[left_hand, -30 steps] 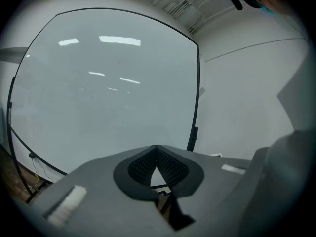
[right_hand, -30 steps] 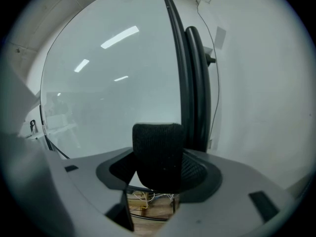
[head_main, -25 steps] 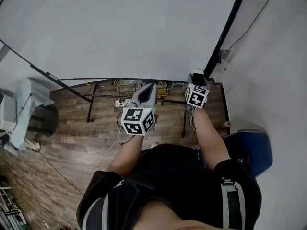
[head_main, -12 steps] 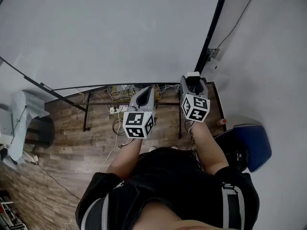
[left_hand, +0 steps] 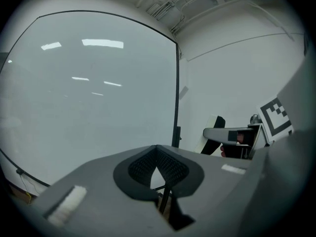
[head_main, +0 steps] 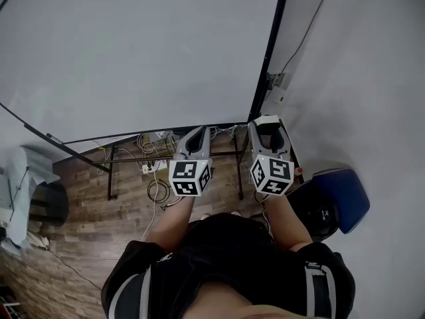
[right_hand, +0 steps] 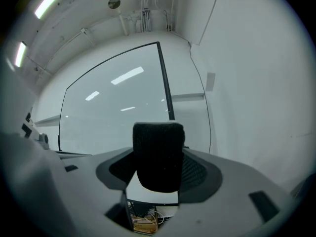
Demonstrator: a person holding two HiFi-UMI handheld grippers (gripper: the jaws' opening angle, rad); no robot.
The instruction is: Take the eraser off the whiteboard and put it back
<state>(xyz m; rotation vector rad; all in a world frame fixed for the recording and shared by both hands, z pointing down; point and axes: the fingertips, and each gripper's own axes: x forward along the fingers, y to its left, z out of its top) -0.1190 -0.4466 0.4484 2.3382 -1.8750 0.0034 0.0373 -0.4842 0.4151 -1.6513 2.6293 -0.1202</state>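
Currently: right gripper [head_main: 269,126] clamped on the whiteboard eraser [head_main: 268,121], jaws held wide by it. Black felt pad faces back toward the gripper's camera, with white body showing below it. Eraser sits in front of the whiteboard [head_main: 133,58], by its black right frame edge [head_main: 268,58], low on the board; contact with the board surface cannot be told. Left gripper [head_main: 198,135] empty, jaw tips together, just left of the right one, also facing the whiteboard. Tangle of cables [head_main: 154,145] on the floor below the whiteboard.
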